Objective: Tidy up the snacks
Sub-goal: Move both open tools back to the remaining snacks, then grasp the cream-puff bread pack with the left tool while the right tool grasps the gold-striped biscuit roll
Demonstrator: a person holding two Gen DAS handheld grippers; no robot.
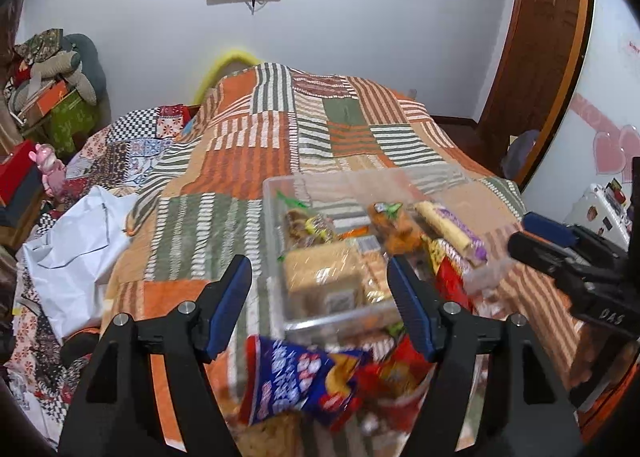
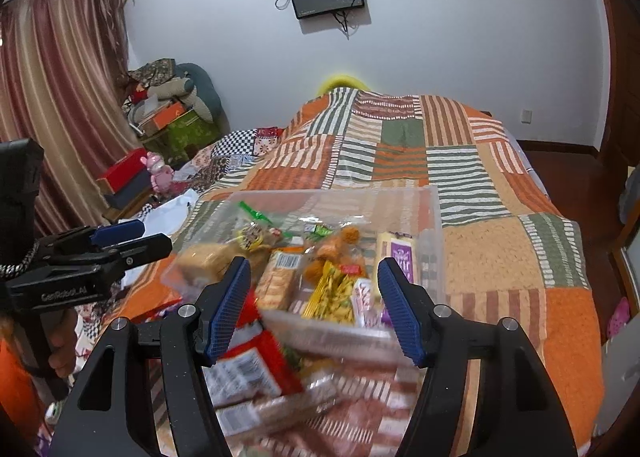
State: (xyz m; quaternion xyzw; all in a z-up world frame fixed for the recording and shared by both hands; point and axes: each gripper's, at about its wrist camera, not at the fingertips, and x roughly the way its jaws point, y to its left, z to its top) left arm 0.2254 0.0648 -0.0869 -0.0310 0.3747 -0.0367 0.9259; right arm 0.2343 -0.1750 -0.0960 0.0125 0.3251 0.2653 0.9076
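A clear plastic bin [image 1: 276, 217] sits on the patchwork bedspread and holds several snack packs; it also shows in the right wrist view [image 2: 434, 241]. Loose snacks lie in front of it: a blue-and-red bag [image 1: 296, 381] and a red pack [image 2: 256, 361]. My left gripper [image 1: 320, 309] is open and empty above the bin's near wall and the blue bag. My right gripper [image 2: 316, 309] is open and empty above the bin's near edge. The right gripper also shows at the right of the left wrist view [image 1: 560, 241], and the left gripper at the left of the right wrist view [image 2: 120, 241].
The bedspread [image 1: 248, 161] covers a bed that runs toward the far wall. A white plastic bag [image 1: 76, 249] lies at the bed's left. Boxes and a pink toy [image 2: 158, 173] stand beside the bed at left. A wooden door [image 1: 540, 57] is at the right.
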